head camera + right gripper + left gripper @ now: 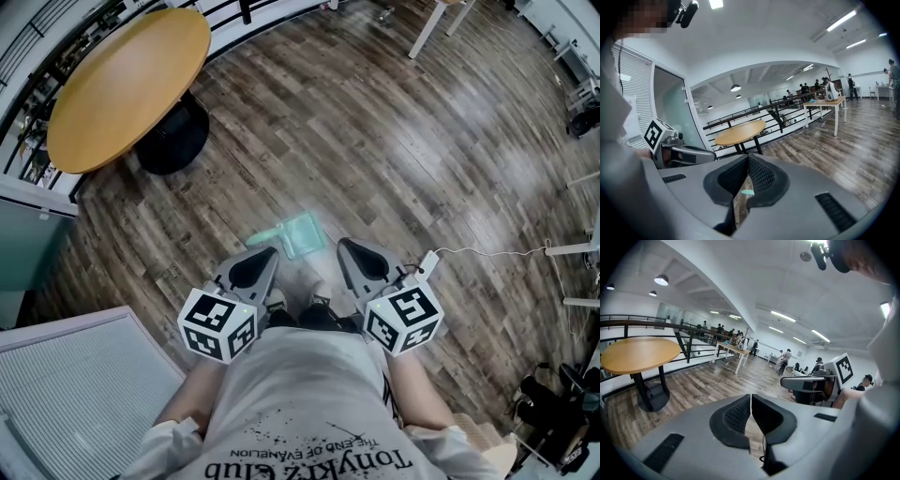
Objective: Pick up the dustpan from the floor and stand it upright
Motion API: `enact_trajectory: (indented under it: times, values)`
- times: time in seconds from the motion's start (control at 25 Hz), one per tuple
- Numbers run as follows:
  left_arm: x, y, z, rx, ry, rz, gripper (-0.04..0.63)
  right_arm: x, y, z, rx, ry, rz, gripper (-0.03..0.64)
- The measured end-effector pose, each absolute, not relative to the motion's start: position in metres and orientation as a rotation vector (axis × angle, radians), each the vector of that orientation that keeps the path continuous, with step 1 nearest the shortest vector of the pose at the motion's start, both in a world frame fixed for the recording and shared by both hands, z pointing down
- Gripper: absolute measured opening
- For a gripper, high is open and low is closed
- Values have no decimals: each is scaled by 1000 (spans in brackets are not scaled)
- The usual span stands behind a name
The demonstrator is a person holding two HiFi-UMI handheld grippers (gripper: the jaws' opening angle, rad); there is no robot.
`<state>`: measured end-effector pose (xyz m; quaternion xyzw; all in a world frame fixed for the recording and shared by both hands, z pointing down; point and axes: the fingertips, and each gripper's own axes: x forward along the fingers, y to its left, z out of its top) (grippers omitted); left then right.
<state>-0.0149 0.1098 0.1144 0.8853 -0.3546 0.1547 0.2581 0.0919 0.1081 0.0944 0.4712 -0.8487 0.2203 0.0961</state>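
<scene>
Down on floor (pixel 403 159), dustpan (pixel 300 234) flat, handle (pixel 262 235) pointing left

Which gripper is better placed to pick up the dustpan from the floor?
Probably left: the dustpan has its handle just ahead of the left gripper; the right gripper is off to the pan's side. Both are shut.

Shows left gripper (pixel 751 404) at lower centre, jaws together, empty; round table (pixel 640 355) at left, right gripper (pixel 787 382) at right.
</scene>
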Motion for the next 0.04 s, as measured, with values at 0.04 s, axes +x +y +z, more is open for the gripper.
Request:
enact_trajectory:
  times: [0.04]
  values:
    - [-15,110,114,2400,-959,414,32,91,108,95,1394,-2515,651,26]
